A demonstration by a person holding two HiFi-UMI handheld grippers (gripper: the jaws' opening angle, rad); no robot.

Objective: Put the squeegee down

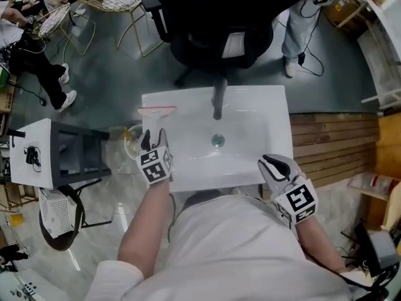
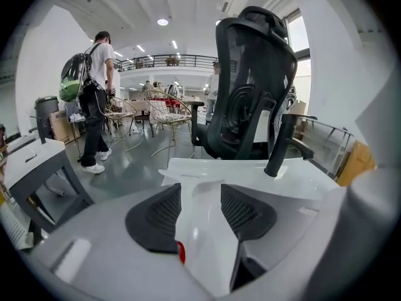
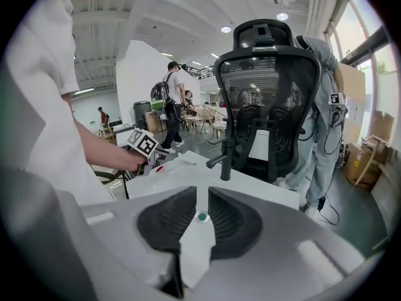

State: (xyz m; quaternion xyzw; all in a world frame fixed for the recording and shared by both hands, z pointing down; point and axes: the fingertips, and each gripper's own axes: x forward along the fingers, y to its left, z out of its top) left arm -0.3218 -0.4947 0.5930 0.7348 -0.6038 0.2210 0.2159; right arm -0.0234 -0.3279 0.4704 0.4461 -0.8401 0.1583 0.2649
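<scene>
- Squeegee [image 1: 156, 110]: lies flat on the left rear corner of the white sink [image 1: 269, 102], with its red-edged head farthest from me. Nothing grips it.
- Left gripper [image 1: 153, 137]: I read it over the sink's left rim, just behind the squeegee and pointing toward it.
- Left fingers [image 2: 156, 215]: wide apart, with the pads pressing on nothing. White sink surface shows between them. A small red fragment sits by the inner base of one finger, and I cannot tell what it belongs to.
- Right gripper [image 1: 274, 163]: I read it over the sink's front right corner, well apart from the squeegee.
- Right fingers [image 3: 235, 221]: nearly together with a narrow gap left open, and nothing is held in it. The drain [image 1: 217, 140] shows through that gap in the right gripper view.
- Faucet [image 1: 217, 102]: black, upright at the rear centre of the sink, with the drain just in front of it.
- Office chair [image 1: 219, 36]: black, mesh-backed, standing on the grey floor directly behind the sink.
- Bystanders: one person with a backpack [image 2: 94, 99] stands at the left background. Another in light clothing [image 1: 301, 24] stands to the right of the chair.
</scene>
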